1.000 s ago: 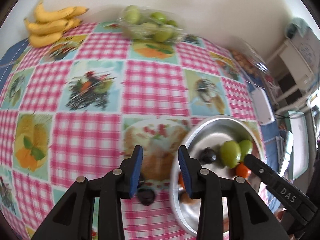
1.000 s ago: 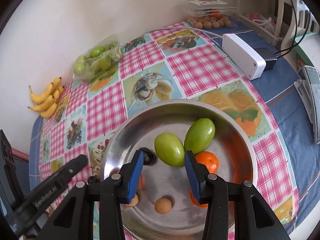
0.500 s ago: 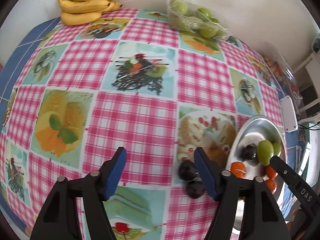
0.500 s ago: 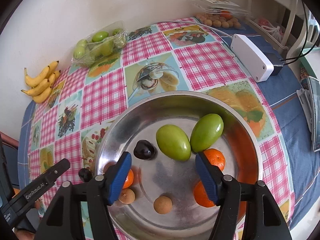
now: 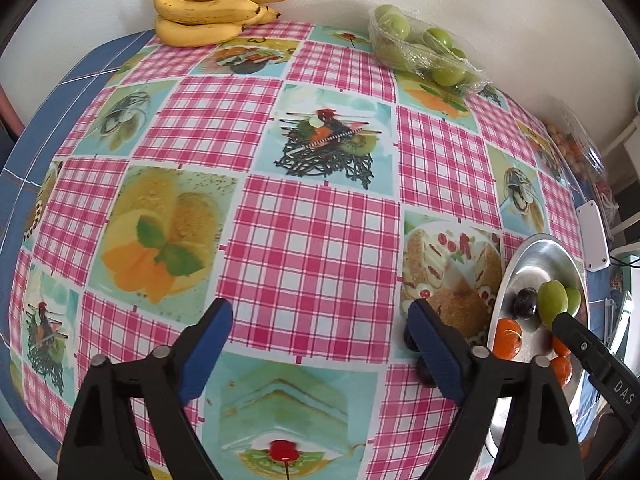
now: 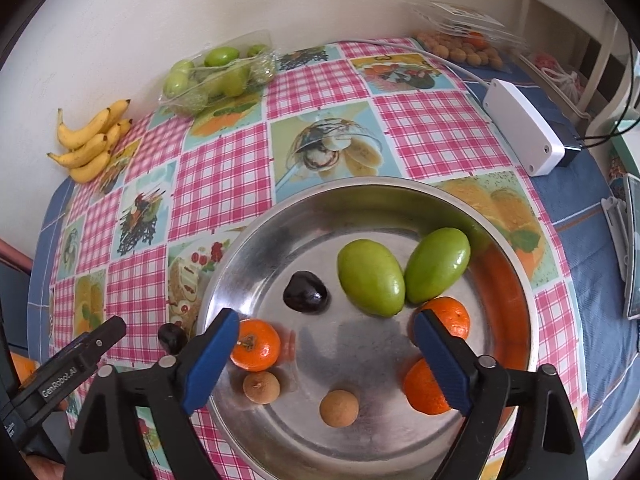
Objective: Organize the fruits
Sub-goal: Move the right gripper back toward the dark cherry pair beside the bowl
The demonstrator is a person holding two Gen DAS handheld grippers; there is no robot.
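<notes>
A round metal tray (image 6: 516,240) holds two green mangoes (image 6: 370,278), a dark plum (image 6: 306,292), three oranges (image 6: 256,344) and two small brown fruits (image 6: 339,408). My right gripper (image 6: 324,360) is open and empty over the tray's near part. My left gripper (image 5: 320,350) is open and empty above the tablecloth, left of the tray (image 5: 532,256). Two dark plums (image 5: 424,374) lie on the cloth behind its right finger, mostly hidden; one plum (image 6: 172,338) shows beside the tray's left rim in the right wrist view.
Bananas (image 5: 208,12) and a bag of green fruit (image 5: 424,50) lie by the far wall. A white box (image 6: 524,132) with cables and a packet of small brown fruits (image 6: 460,46) sit at the far right.
Both grippers have opened wide. The left gripper has pulled back and to the left from the tray. The right gripper has risen a little over the tray.
</notes>
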